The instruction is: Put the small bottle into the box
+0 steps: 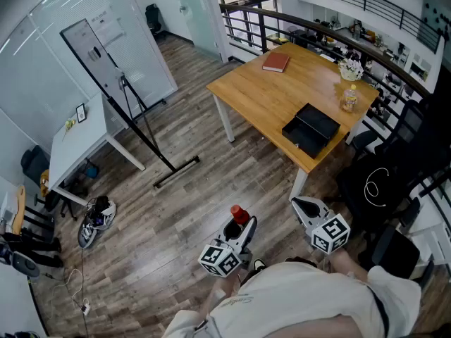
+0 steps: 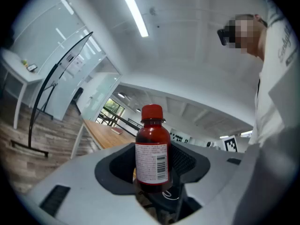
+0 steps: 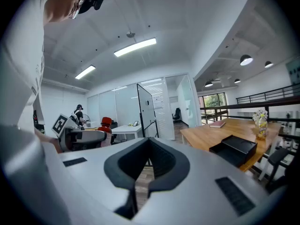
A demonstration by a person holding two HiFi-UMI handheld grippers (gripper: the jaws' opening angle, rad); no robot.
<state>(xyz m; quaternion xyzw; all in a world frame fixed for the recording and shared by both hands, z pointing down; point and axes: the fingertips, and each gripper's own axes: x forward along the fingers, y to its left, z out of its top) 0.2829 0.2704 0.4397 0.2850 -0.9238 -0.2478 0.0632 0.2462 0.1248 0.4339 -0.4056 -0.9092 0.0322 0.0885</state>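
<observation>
We hold the small bottle [image 1: 239, 214] upright in the left gripper [image 1: 242, 228], well apart from the box [image 1: 311, 129].
At the lower centre of the head view, the left gripper's 2 jaws pinch the bottle low on its labelled body, with the red cap clear above them. We judge it light and stiff, but its smooth label could slip, so this low grip around the body suits it, kept upright. Just to the right, the right gripper [image 1: 304, 204] has its jaws pressed together on nothing. In the upper right of the frame, the black box sits open near the edge of the wooden table [image 1: 262, 94].
</observation>
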